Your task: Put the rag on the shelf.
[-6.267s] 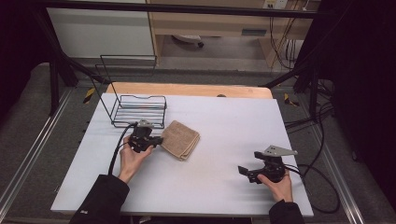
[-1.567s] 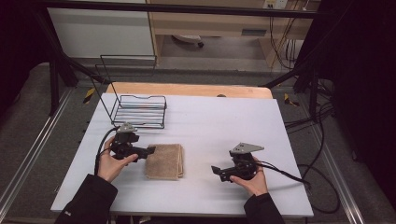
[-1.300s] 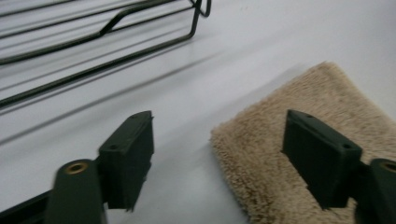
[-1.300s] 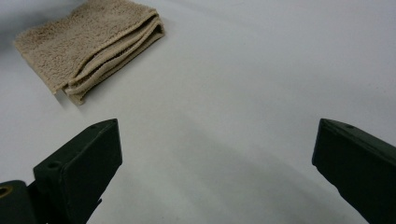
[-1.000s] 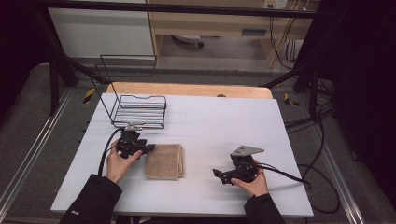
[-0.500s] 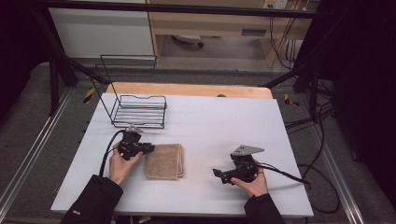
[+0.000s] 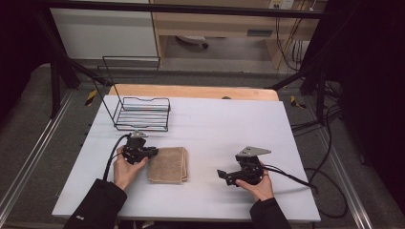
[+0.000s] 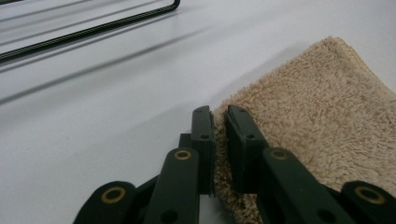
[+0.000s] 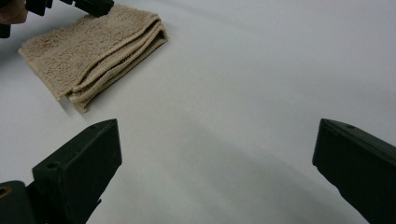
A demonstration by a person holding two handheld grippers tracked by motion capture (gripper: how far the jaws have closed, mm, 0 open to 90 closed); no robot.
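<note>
Left gripper (image 8: 219, 122) newly at towel (image 8: 322, 121) edge

Towel (image 7: 167, 164): tan/beige, plain, no pattern; folded edges same tan in right gripper view (image 9: 95, 50). Left gripper (image 8: 220, 126): black jaws w/ brass-coloured rivets. Right gripper (image 7: 223, 175): black, grey plate on top. Tabletop (image 7: 224, 124): plain white, light wood strip along far edge. Wire rack (image 7: 142, 113) at far-left corner: black. Cables: black. Sleeves: black. Floor round the table: grey.
</note>
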